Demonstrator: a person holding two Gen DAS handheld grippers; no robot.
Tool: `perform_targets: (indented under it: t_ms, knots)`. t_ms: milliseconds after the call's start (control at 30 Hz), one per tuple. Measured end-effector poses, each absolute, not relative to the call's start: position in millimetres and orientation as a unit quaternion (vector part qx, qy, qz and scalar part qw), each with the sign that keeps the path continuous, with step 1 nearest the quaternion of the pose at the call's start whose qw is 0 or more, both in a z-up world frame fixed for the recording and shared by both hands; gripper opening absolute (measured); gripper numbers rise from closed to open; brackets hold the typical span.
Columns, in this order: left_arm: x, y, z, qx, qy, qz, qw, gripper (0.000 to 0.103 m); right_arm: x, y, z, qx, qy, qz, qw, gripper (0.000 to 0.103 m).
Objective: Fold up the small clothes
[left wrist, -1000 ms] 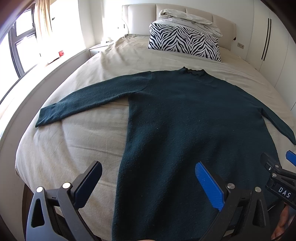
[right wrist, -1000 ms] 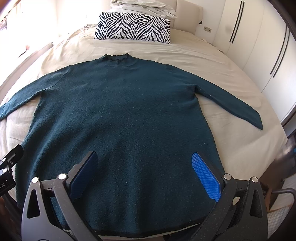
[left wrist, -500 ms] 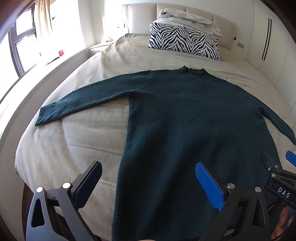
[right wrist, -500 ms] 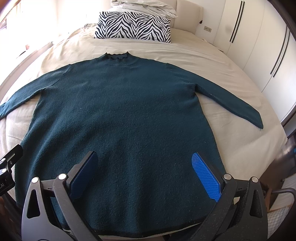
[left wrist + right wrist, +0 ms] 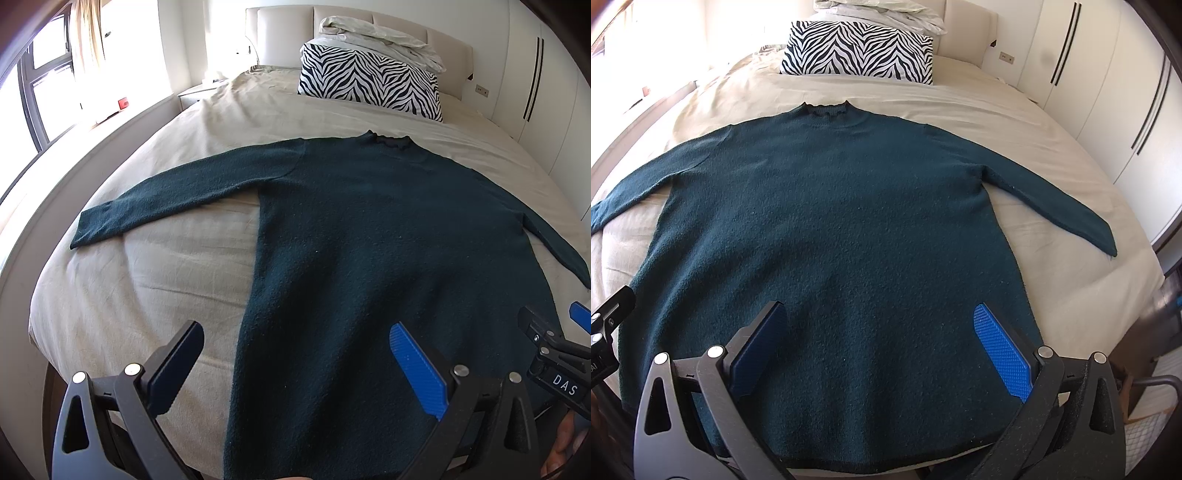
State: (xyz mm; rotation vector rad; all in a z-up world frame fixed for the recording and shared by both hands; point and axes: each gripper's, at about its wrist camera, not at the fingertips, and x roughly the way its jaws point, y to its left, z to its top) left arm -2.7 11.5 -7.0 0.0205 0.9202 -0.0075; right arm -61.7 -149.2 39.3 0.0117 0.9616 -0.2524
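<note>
A dark teal sweater (image 5: pixel 388 240) (image 5: pixel 831 229) lies flat and face down or up on the beige bed, collar toward the headboard, both sleeves spread outward. My left gripper (image 5: pixel 295 354) hovers open above the sweater's lower left side seam, nothing between its fingers. Over the middle of the hem, my right gripper (image 5: pixel 882 339) also stands open and holds nothing. The right gripper's body (image 5: pixel 554 362) shows at the right edge of the left wrist view.
A zebra-striped pillow (image 5: pixel 369 83) (image 5: pixel 860 50) with crumpled bedding on it sits at the padded headboard (image 5: pixel 280 37). White wardrobe doors (image 5: pixel 1108 92) line the right side. A window (image 5: pixel 40 85) and ledge run along the left. The beige bedsheet (image 5: pixel 155 277) surrounds the sweater.
</note>
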Motion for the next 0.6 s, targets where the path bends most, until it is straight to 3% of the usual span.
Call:
perform_targets:
  t_ms: [600]
  knots:
    - [-4.5,13.9,-11.0,0.009,0.445,-0.004,0.895,0.103,-60.7,-148.3,36.4,0.005,0.463,-0.121,0.878,0.103]
